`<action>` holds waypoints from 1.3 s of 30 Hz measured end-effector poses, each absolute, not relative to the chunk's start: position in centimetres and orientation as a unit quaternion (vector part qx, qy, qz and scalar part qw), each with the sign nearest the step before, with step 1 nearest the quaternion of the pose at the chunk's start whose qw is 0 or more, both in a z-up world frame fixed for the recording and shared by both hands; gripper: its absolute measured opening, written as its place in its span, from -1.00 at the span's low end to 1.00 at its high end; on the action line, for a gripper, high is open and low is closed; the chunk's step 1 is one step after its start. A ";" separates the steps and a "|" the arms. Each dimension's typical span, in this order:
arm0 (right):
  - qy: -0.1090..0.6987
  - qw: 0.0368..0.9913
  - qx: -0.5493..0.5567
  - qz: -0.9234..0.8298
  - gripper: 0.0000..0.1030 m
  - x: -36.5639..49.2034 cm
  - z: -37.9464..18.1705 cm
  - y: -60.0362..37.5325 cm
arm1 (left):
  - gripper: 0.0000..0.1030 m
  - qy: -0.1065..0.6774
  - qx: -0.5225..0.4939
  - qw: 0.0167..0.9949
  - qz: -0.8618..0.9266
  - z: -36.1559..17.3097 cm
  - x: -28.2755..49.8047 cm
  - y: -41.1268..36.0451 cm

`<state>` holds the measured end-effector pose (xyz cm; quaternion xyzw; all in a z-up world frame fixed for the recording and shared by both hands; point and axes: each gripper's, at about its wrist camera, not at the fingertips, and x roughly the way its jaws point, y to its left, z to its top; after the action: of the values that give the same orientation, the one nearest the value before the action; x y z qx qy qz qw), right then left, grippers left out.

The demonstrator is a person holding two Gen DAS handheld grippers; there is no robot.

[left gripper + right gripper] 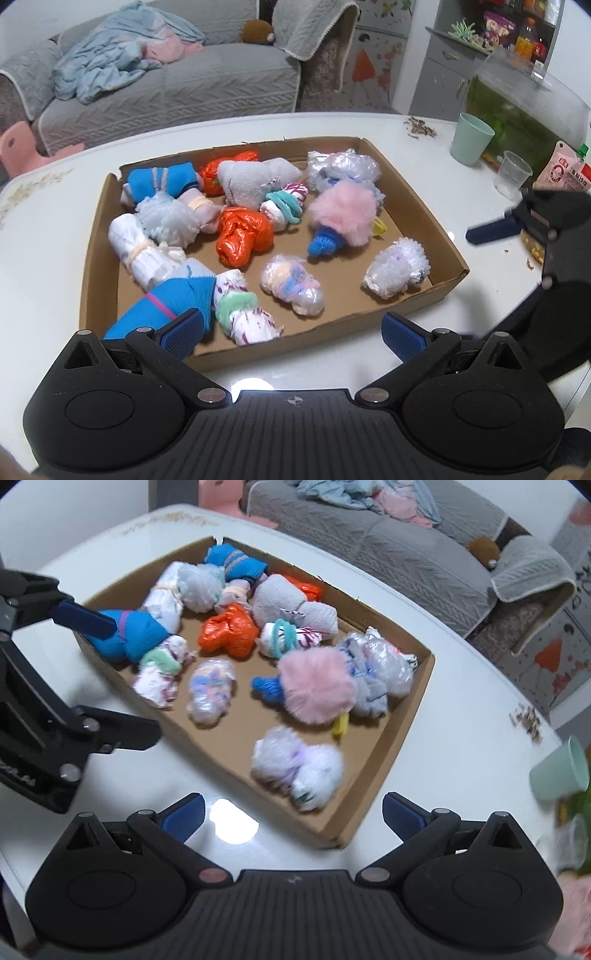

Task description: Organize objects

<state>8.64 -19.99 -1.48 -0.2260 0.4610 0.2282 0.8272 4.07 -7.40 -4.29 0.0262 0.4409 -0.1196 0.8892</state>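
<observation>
Item: we are holding left gripper (291, 326) and right gripper (291, 808) spread wide, both empty; bundles are lying inside the cardboard tray (448, 254) ahead; we are advising one bundle per grasp, centred between pads.

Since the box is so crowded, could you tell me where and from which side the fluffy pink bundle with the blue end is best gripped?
Probably the blue knitted end of the pink fluffy bundle: it is narrower and firmer-looking than the fur, and it points toward the near wall of the cardboard box, over bare floor. Come from above with fingers either side of it. Behind, clear plastic bundles crowd the fur.
</observation>
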 end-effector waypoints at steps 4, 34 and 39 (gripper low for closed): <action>0.449 0.846 -0.186 0.219 0.98 6.8 -1.6 -20.2 | 0.99 0.419 0.026 0.902 -0.100 -4.0 2.6 -7.3; 0.334 0.927 -0.043 0.165 0.99 2.8 -1.6 -20.5 | 0.99 0.296 -0.016 0.955 -0.017 -3.7 -0.6 -3.9; 0.344 0.925 -0.048 0.155 0.99 3.3 -0.7 -20.0 | 0.99 0.298 -0.006 0.955 0.001 -3.5 -0.6 -3.9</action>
<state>3.29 -20.03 -0.73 -0.0482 0.3437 0.1551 0.9249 -0.58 -3.95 -3.49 -0.0057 0.2977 0.0014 0.9547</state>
